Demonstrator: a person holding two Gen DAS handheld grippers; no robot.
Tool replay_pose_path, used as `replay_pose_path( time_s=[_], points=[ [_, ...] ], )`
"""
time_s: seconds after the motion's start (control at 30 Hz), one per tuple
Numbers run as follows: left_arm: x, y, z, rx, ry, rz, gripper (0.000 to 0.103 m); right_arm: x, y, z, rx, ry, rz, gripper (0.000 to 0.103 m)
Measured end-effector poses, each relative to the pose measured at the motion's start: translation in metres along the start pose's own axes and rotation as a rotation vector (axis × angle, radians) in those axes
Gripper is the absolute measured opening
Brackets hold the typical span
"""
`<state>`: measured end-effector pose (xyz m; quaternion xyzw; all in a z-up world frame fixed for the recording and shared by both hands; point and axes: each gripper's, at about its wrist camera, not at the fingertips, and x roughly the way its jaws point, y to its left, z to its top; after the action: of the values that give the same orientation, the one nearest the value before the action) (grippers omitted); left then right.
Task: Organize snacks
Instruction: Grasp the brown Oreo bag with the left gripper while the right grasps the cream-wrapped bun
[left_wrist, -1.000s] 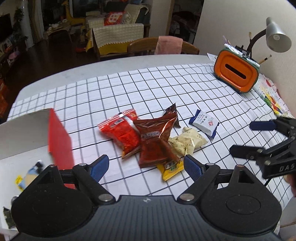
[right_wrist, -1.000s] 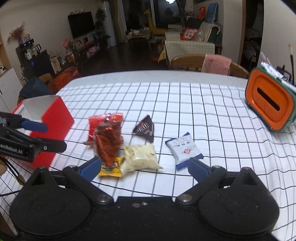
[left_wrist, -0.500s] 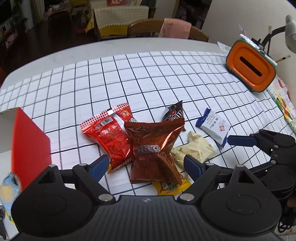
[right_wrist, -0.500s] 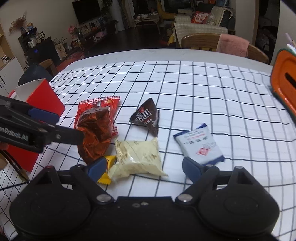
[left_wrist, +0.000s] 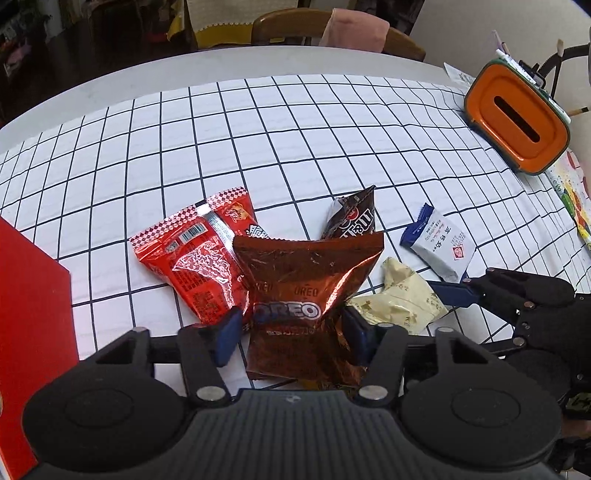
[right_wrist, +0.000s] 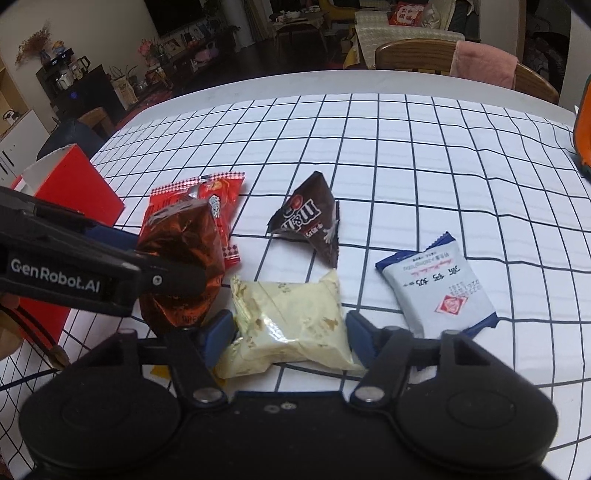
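Note:
My left gripper (left_wrist: 293, 334) is closing around the brown Oreo bag (left_wrist: 308, 295), its blue pads touching the bag's pinched sides. A red snack pack (left_wrist: 195, 254) lies to its left, a dark M&M's pack (left_wrist: 354, 218) behind. My right gripper (right_wrist: 290, 338) straddles the cream packet (right_wrist: 291, 321), jaws narrowed to its sides. A white-and-blue packet (right_wrist: 439, 288) lies to the right. A yellow packet (right_wrist: 160, 371) peeks out under the pile. The left gripper also shows in the right wrist view (right_wrist: 177, 273) on the Oreo bag (right_wrist: 181, 254).
A red box (left_wrist: 33, 332) stands open at the left on the checked tablecloth (left_wrist: 258, 129). An orange tissue box (left_wrist: 517, 122) sits at the far right, papers beside it. A wooden chair (right_wrist: 443, 59) with a pink cloth stands behind the table.
Both grippers moved forward and down onto the snack pile. The left jaws narrowed onto the Oreo bag; the right jaws narrowed around the cream packet.

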<state>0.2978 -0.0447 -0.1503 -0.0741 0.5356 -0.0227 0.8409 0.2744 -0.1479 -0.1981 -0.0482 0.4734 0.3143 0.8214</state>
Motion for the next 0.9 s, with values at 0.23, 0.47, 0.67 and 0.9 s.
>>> replay_pose_path(
  time_s=[0.23,0.47,0.67,0.9],
  points=[
    [0.0,-0.005,-0.001,0.02,-0.011,0.01,0.047,-0.005,0.0,-0.002,0.003,-0.015,0.0,0.052],
    [-0.007,-0.008,-0.007,0.031,-0.017,0.013,0.047,-0.015,0.002,-0.007,0.016,-0.033,-0.025,0.043],
    [-0.018,-0.009,-0.015,0.024,-0.023,0.017,0.046,-0.03,0.001,-0.012,0.042,-0.056,-0.052,0.042],
    [-0.042,-0.011,-0.027,0.018,-0.044,0.016,0.046,-0.056,0.008,-0.015,0.053,-0.09,-0.064,0.042]
  ],
)
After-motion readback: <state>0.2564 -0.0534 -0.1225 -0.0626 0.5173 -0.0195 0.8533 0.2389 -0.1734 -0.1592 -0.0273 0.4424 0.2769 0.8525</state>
